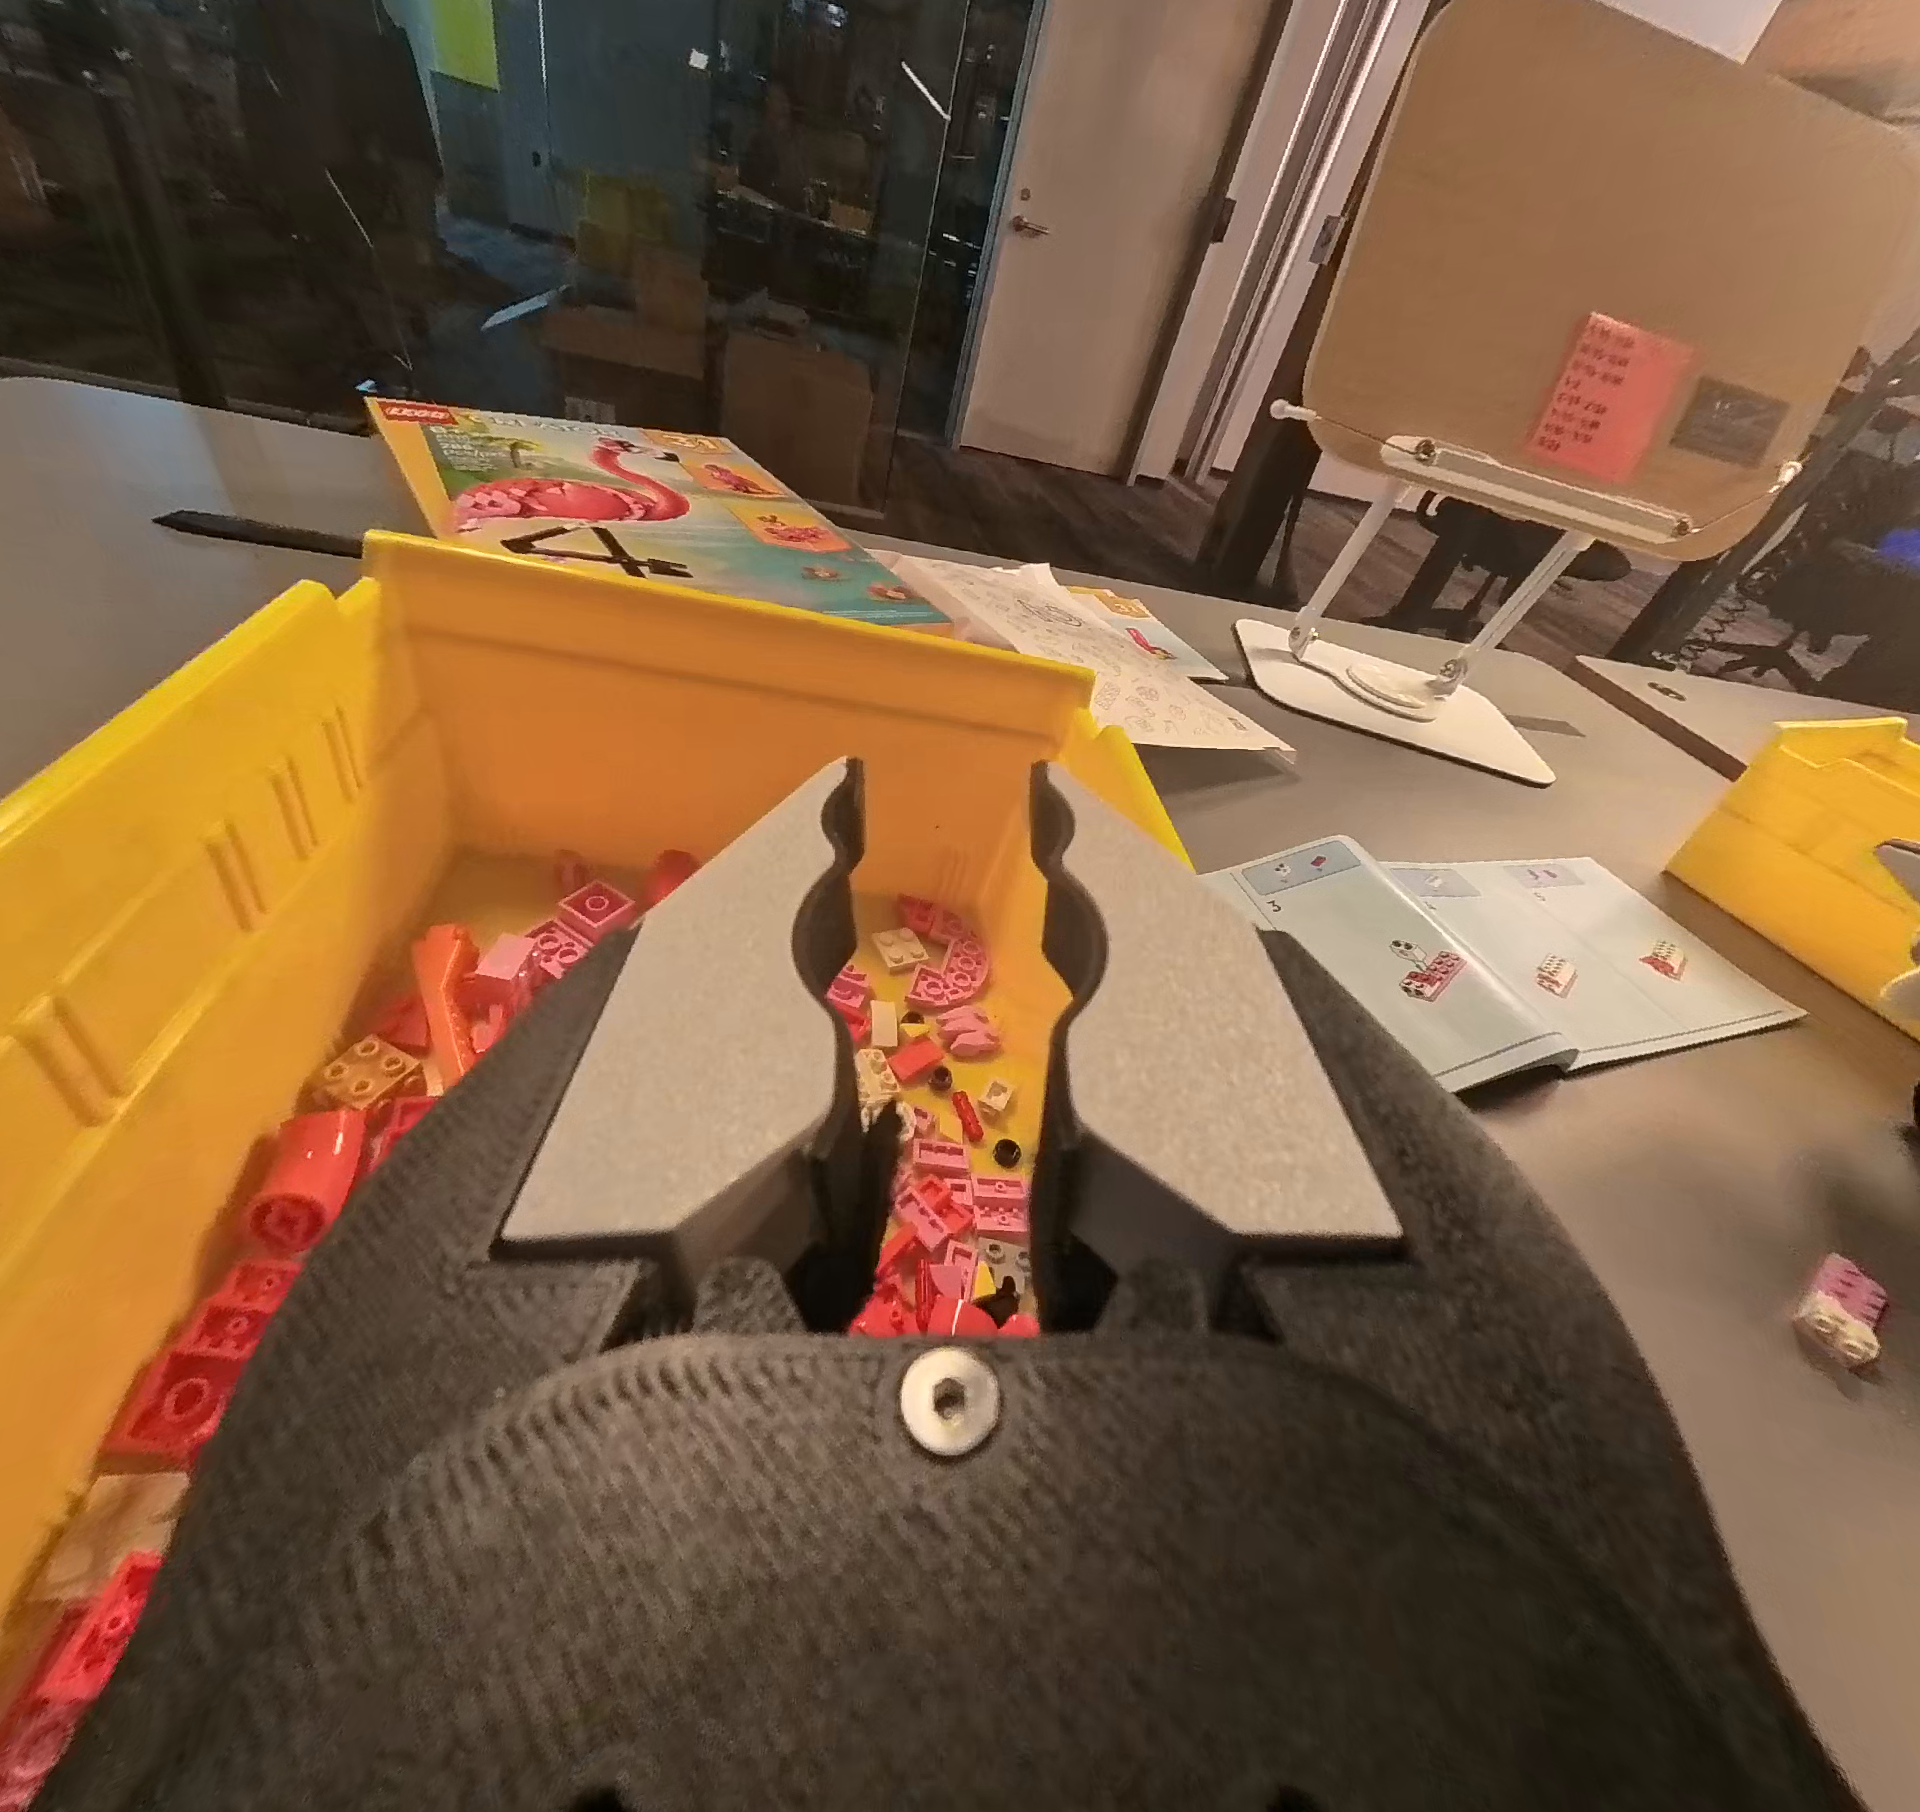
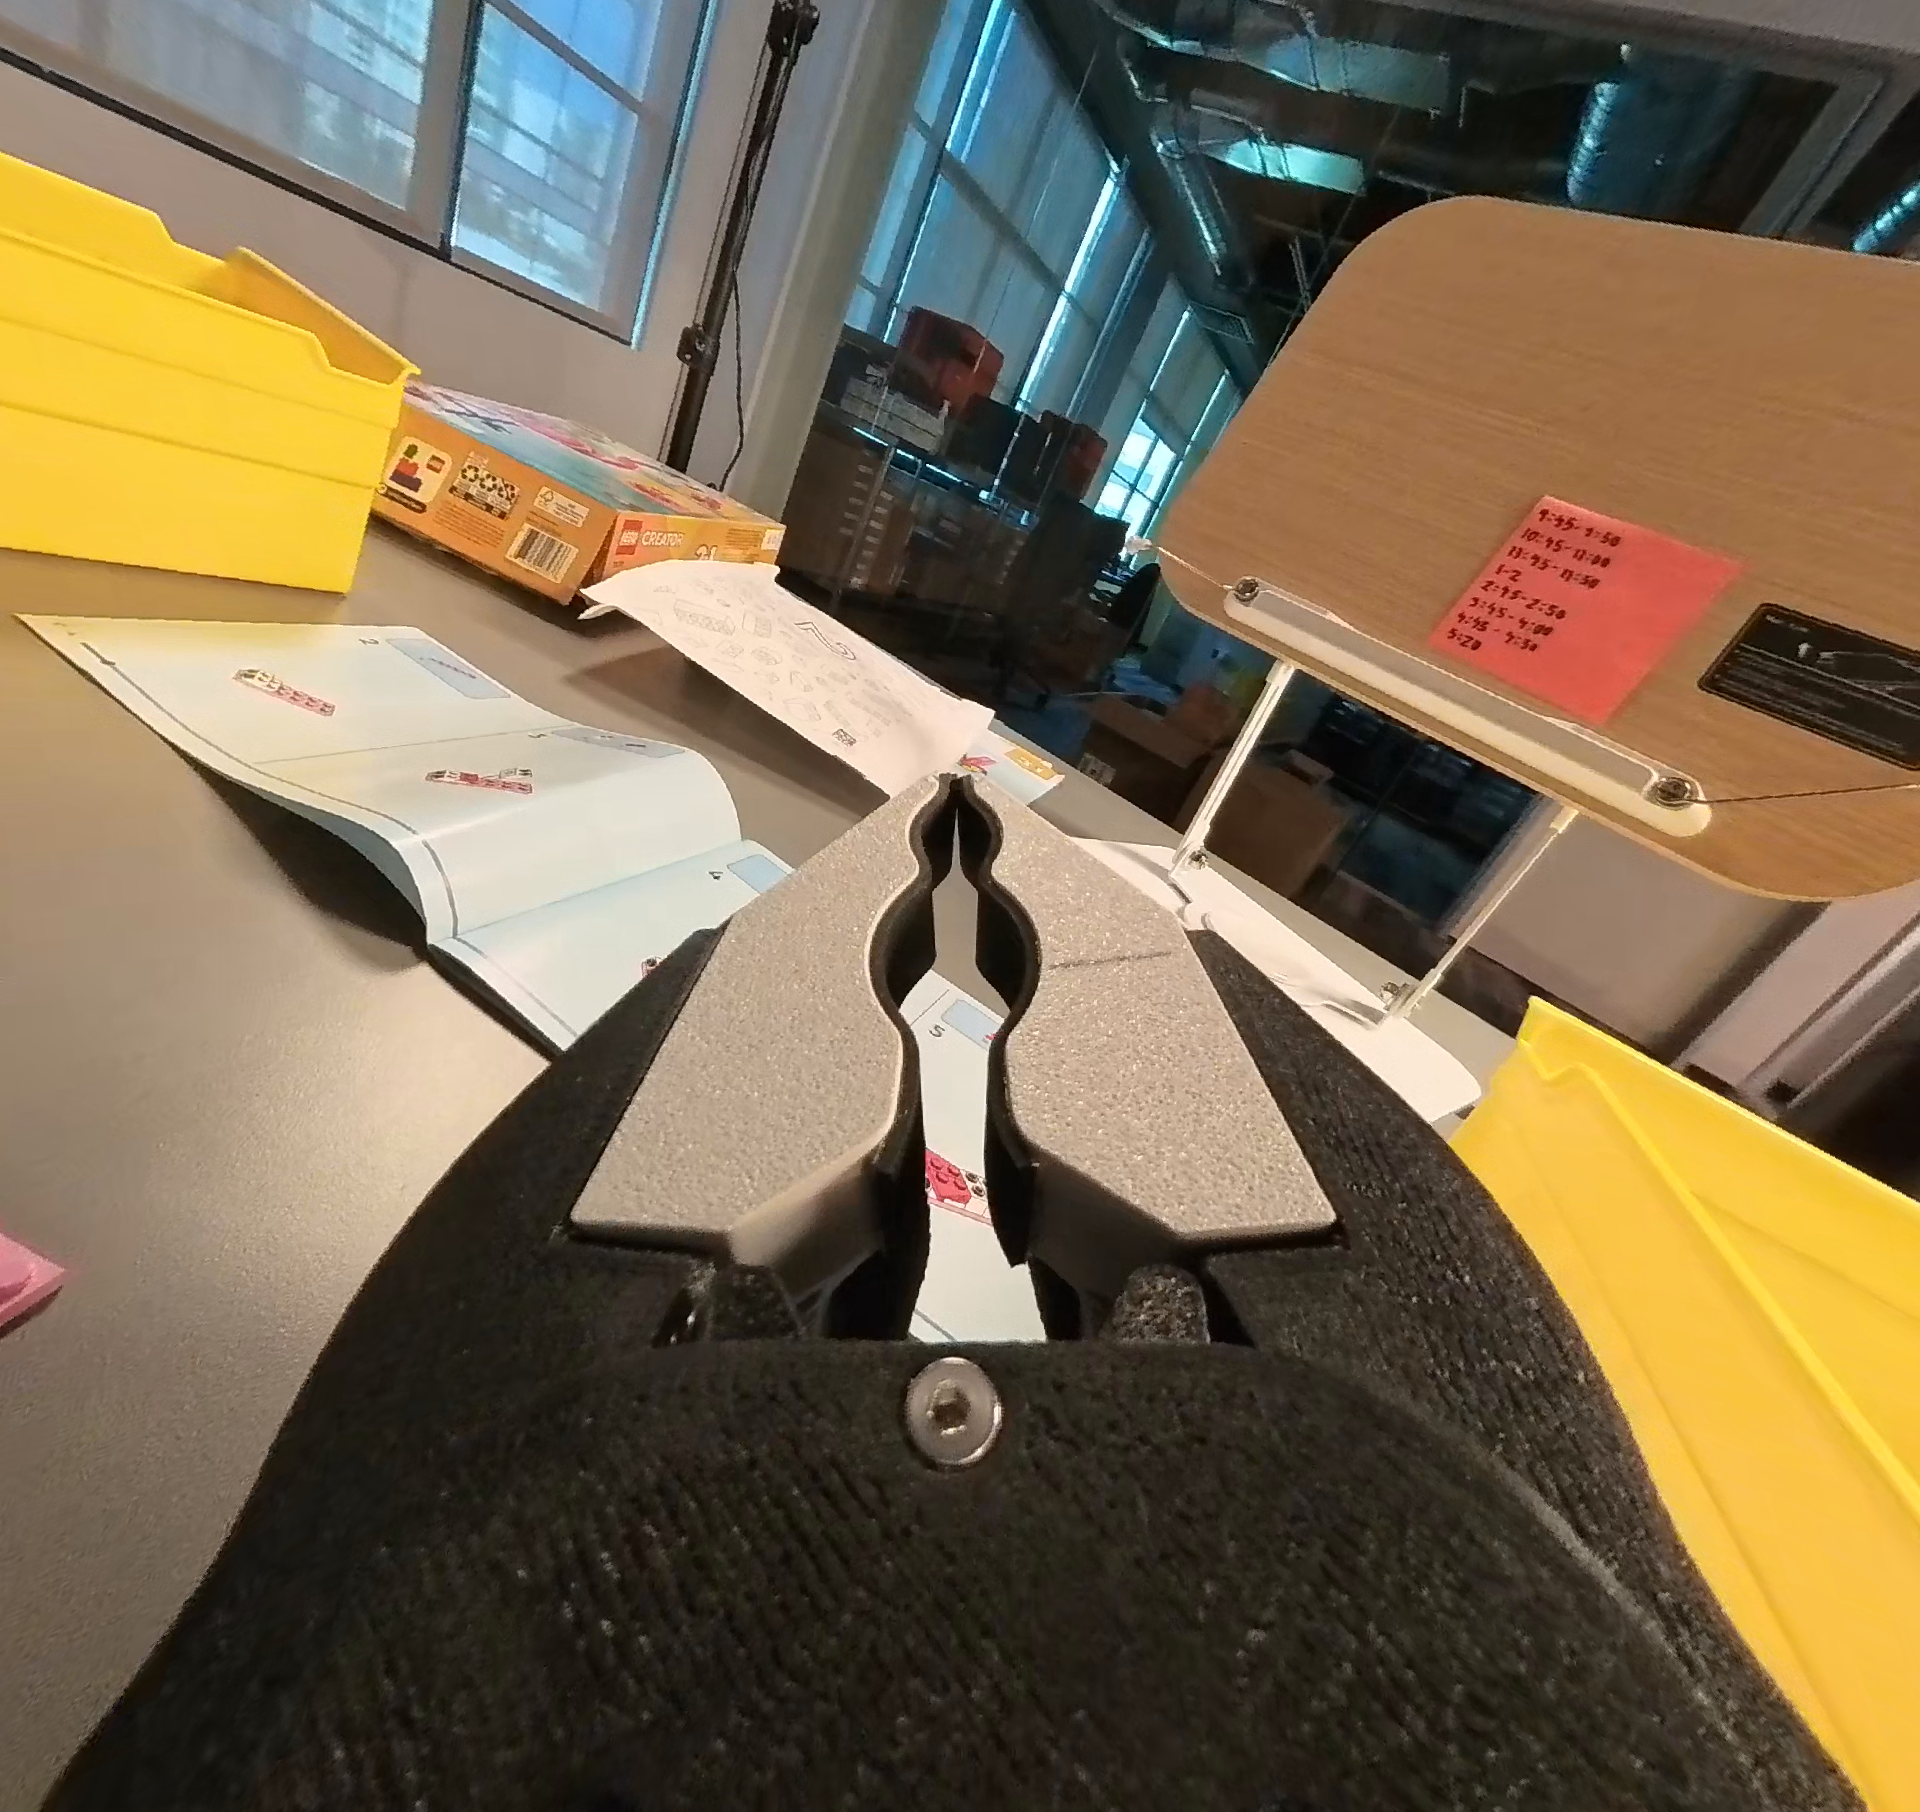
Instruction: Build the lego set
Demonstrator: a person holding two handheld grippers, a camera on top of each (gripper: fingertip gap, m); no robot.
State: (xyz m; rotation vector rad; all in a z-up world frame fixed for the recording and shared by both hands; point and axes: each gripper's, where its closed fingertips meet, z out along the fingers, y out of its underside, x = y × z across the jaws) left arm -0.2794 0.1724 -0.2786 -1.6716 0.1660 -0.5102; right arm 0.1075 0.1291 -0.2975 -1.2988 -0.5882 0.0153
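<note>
My left gripper [image 1: 945,775] is open and empty, held over a yellow bin [image 1: 665,713] that holds several loose pink, red, tan and white toy bricks [image 1: 935,973]. Nothing sits between its pads. My right gripper [image 2: 956,788] is shut with nothing between its tips, held above an open light-blue instruction booklet [image 2: 416,775] on the grey table [image 2: 208,1035]. The booklet also shows in the left wrist view [image 1: 1496,952]. A small pink and white brick assembly [image 1: 1839,1310] lies on the table to the right of the left gripper.
A toy set box [image 1: 644,505] lies behind the bin, with white printed sheets [image 1: 1039,619] beside it. A wooden board on a white stand [image 2: 1558,536] carries a pink note. A second yellow bin [image 2: 1714,1347] is at the right. A glass wall is behind. The tips of one gripper are about 40 cm away from the tips of the other.
</note>
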